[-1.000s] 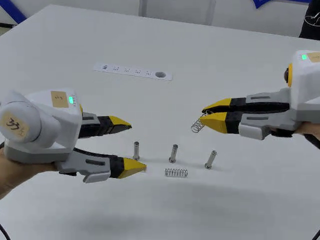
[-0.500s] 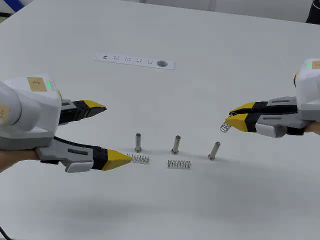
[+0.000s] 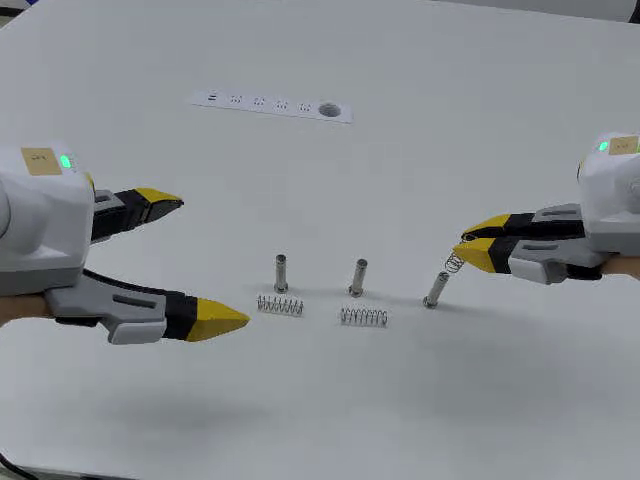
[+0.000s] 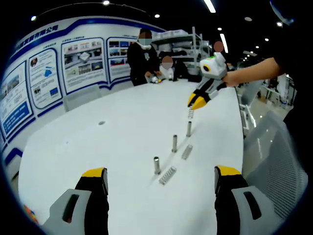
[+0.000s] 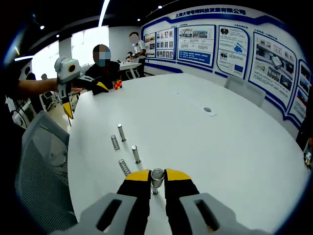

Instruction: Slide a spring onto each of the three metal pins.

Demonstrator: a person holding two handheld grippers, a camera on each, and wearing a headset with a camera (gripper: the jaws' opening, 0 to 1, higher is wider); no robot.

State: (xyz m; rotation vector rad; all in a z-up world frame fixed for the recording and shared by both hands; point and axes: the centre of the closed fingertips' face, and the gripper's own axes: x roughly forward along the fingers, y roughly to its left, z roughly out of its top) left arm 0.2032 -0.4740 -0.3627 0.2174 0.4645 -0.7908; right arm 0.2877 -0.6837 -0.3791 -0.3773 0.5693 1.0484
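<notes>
Head view, first spring in hand. The right gripper (image 3: pixel 463 243) was clenched on a coiled wire spring (image 3: pixel 453 264), which hung from its yellow tips just above the right pin (image 3: pixel 436 289); contact could not be told. The next move would likely call for lining the coil's bore up with the pin, then lowering. The left gripper (image 3: pixel 212 260) stood wide apart, holding nothing. A second spring (image 3: pixel 280 305) and a third spring (image 3: pixel 363 316) lay on the matte white table (image 3: pixel 400 150) beside the smooth, cylindrical left pin (image 3: pixel 281 272) and middle pin (image 3: pixel 358 277).
</notes>
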